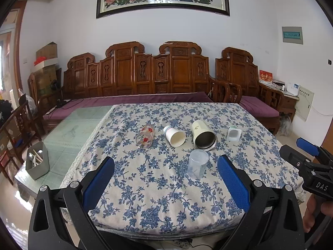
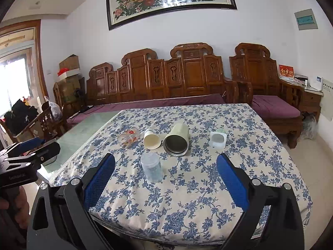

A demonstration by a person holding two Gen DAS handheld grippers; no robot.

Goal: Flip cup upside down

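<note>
Cup (image 1: 197,164): the clear plastic one stands toward the middle of the table (image 1: 166,218), nearer the front edge than the other vessels, and it looks to rest mouth-down, closed end uppermost, though its clear wall makes that hard to confirm. Behind it, in a row across the table, four more lie on their sides with mouths toward the front edge: a flowered glass (image 1: 145,135), a paper cup (image 1: 174,135), a cream tumbler (image 1: 203,135) and a small white pot (image 1: 233,133). The left gripper (image 1: 165,171) and the right gripper (image 2: 165,170) both hang above the front edge with jaws spread wide and nothing between them, well apart from every vessel. I judge the task to be between steps: one cup appears done and the row is not yet turned. The next move calls for picking one lying vessel, reaching past the clear cup without knocking it, closing across the vessel's wall, and rotating it so the mouth meets the cloth.
</note>
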